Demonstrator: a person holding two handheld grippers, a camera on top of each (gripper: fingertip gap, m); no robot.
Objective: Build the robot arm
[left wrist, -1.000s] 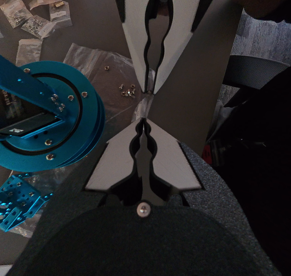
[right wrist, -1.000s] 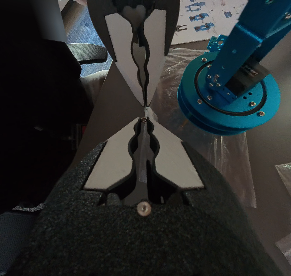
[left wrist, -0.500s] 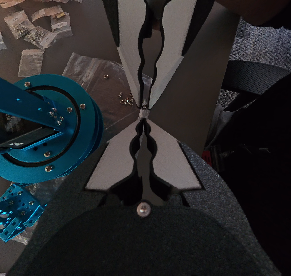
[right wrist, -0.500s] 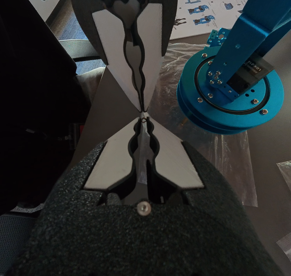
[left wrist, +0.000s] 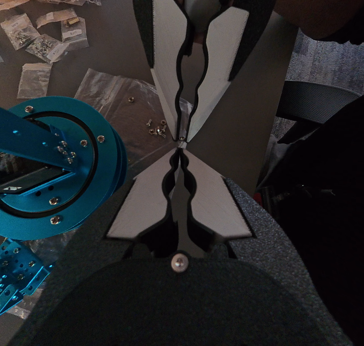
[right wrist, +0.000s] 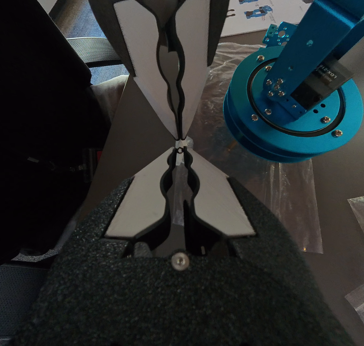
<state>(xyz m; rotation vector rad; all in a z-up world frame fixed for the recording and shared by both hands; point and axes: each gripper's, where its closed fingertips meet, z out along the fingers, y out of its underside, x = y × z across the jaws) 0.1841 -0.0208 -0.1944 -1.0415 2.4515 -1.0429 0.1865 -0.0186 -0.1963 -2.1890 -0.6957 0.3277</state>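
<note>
My left gripper and my right gripper meet tip to tip above the dark table. Both are shut. The right gripper pinches a small metal nut at its fingertips, and a thin clear plastic strip runs back between its fingers. The left gripper pinches the end of a small clear bag, whose white bit shows between the two tips. In the left wrist view the right gripper comes in from the top. In the right wrist view the left gripper does the same.
A blue metal turntable base with an upright arm stands on a clear plastic sheet, just beside the grippers. Loose screws and nuts lie near the tips. Small parts bags, a blue bracket, an instruction sheet and a chair are also there. My left and right fingertips are right by each other.
The two grippers have closed the gap between them and now stand tip to tip. The right gripper reaches further into the left wrist view. Both stayed shut.
</note>
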